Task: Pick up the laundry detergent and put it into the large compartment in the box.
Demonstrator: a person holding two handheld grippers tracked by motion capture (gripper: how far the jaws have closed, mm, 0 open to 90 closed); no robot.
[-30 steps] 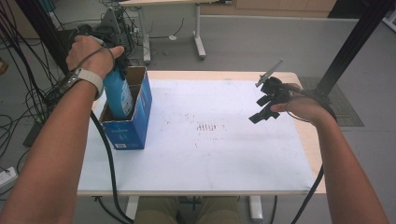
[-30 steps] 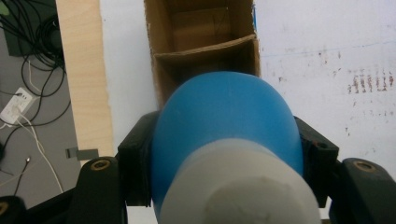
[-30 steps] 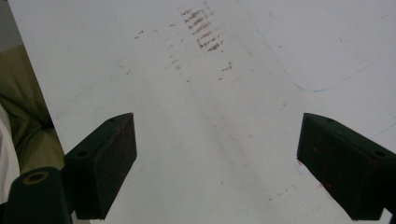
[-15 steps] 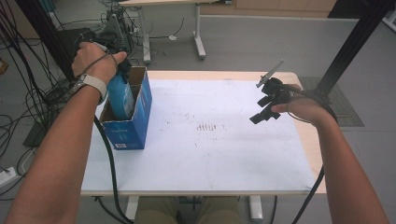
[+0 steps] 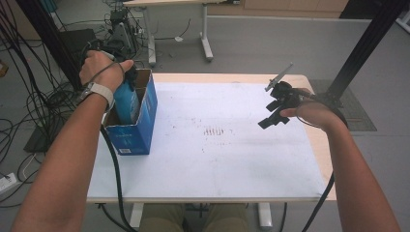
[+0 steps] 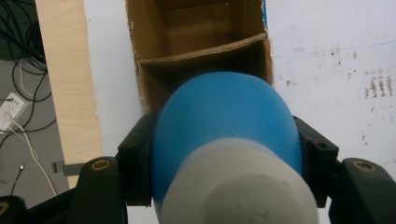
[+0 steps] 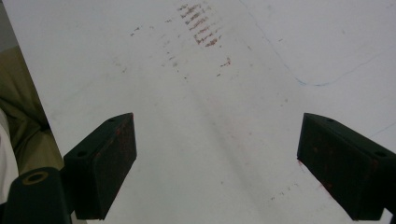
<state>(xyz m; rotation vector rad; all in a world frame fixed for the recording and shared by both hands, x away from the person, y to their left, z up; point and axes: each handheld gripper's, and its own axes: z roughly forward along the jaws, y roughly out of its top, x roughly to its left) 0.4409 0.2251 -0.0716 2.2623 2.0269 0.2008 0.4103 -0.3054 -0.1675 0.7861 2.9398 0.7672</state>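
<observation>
Left gripper (image 6: 224, 186) is clamped on a blue plastic bottle with a white cap (image 6: 224, 140), pads pressing both its sides. Bottle sits upright, lower part inside the open blue cardboard box with brown inner dividers (image 5: 145, 104), at the left edge of the white table top (image 5: 217, 164). Bottle is in the box compartment nearer the person. Right gripper (image 7: 217, 158) hovers over the right side of the table, jaws wide apart, nothing between them.
</observation>
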